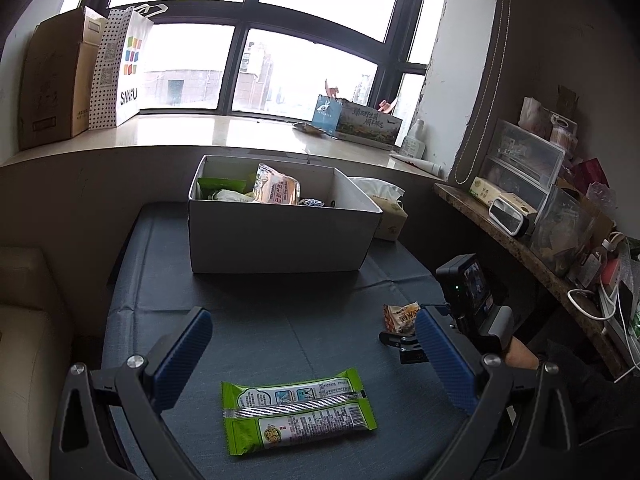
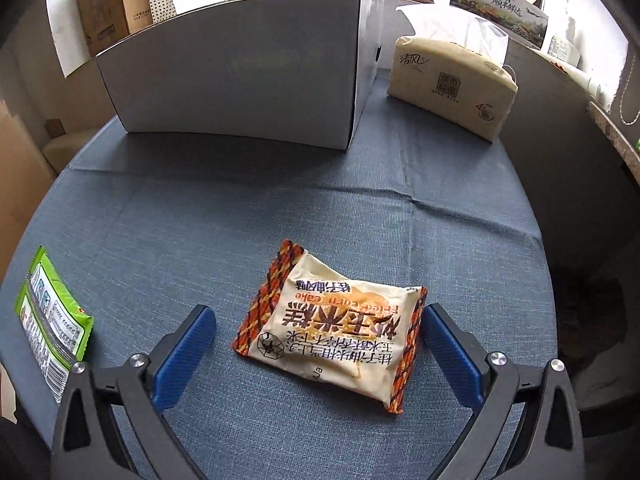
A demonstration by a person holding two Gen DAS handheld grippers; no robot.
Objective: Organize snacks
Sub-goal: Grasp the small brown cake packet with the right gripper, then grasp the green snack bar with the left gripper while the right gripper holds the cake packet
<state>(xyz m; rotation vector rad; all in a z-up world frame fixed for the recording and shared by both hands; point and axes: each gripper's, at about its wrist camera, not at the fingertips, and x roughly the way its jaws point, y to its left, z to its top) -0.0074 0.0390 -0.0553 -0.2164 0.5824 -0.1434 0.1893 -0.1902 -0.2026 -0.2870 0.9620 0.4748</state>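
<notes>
A green snack packet (image 1: 298,416) lies flat on the blue tablecloth between the fingers of my open left gripper (image 1: 314,322), which hovers just above it. It also shows at the left edge of the right wrist view (image 2: 52,320). A cream and orange corn cake packet (image 2: 334,334) lies between the wide-open fingers of my right gripper (image 2: 318,320), untouched; it also shows in the left wrist view (image 1: 400,316). A white box (image 1: 276,236) at the table's far side holds several snacks. The right gripper (image 1: 404,346) is partly visible at the right of the left wrist view.
A tissue pack (image 2: 452,80) stands right of the box. A windowsill behind holds a cardboard carton (image 1: 52,80), a dotted paper bag (image 1: 120,68) and a printed box (image 1: 360,120). A cluttered shelf (image 1: 540,216) runs along the right. A beige seat (image 1: 28,320) is at left.
</notes>
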